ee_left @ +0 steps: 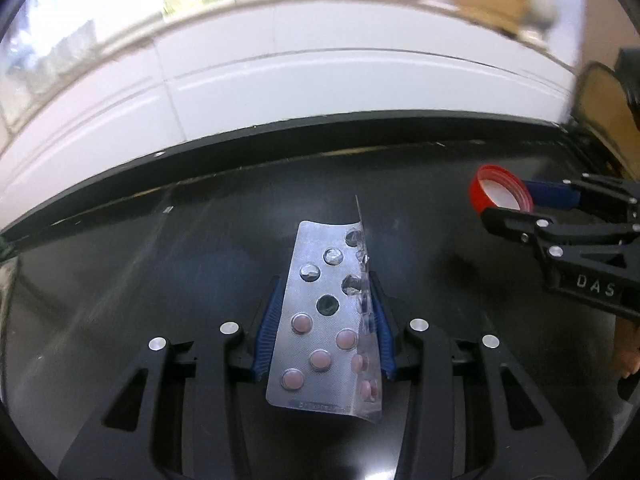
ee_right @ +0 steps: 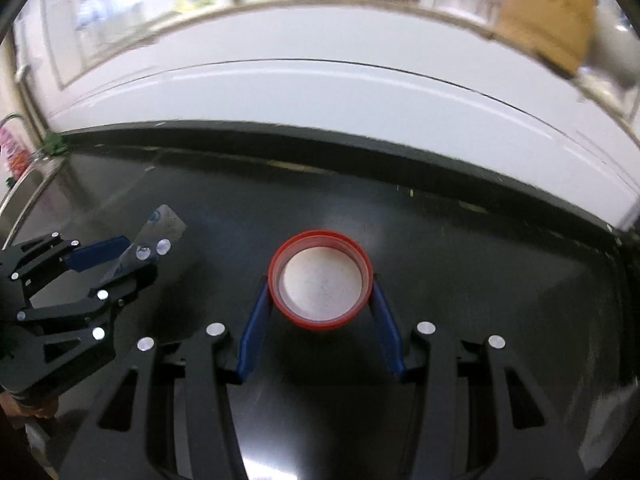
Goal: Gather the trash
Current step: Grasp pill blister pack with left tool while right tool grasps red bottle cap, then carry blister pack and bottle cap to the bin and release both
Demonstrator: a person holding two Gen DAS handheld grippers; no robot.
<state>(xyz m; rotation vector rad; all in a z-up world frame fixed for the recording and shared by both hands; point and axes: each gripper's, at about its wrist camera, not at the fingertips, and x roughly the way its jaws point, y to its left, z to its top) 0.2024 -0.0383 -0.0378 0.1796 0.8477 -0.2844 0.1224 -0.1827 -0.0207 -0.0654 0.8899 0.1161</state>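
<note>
Both grabs looked solid: left gripper (ee_left: 326,320) pinched the bent silver foil pill blister (ee_left: 320,320), right gripper (ee_right: 320,312) clamped the round red plastic cap (ee_right: 320,280) above the black tabletop (ee_right: 480,280), so I'd carry both level and keep squeezing.

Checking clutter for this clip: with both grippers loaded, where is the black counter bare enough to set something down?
Bare counter runs from the red lid in the right gripper to the white wall, and left of the pill pack in the left gripper. Tightest is between the grippers.
</note>
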